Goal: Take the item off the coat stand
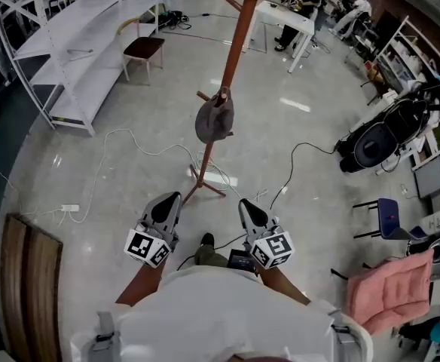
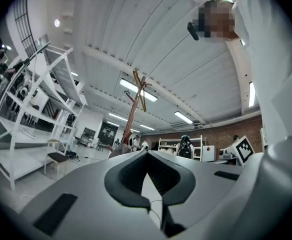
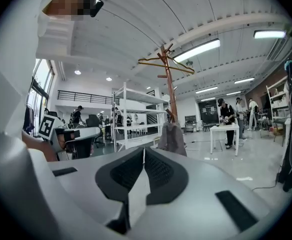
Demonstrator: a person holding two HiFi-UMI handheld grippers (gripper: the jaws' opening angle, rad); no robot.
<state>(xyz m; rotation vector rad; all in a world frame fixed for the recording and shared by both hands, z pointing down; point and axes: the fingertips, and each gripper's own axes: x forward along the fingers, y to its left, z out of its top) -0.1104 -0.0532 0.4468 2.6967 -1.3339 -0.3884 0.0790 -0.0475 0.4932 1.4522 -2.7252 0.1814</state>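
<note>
A brown wooden coat stand point(image 1: 231, 59) rises in front of me, and a grey bag-like item point(image 1: 214, 119) hangs from one of its low pegs. In the right gripper view the grey item point(image 3: 172, 138) hangs beside the stand's pole point(image 3: 170, 91), just past my jaws. The left gripper view shows only the stand point(image 2: 136, 106) farther off. My left gripper point(image 1: 167, 203) and right gripper point(image 1: 252, 209) are held low near my body, both short of the stand. Both are shut with nothing between their jaws.
White shelving point(image 1: 84, 44) and a small stool point(image 1: 143, 50) stand at the left. Cables point(image 1: 122, 145) trail across the floor by the stand's feet. A white table point(image 1: 284, 17) with people sits beyond. A black bag point(image 1: 374, 142), blue chair point(image 1: 389, 213) and pink cushion point(image 1: 389, 292) are at the right.
</note>
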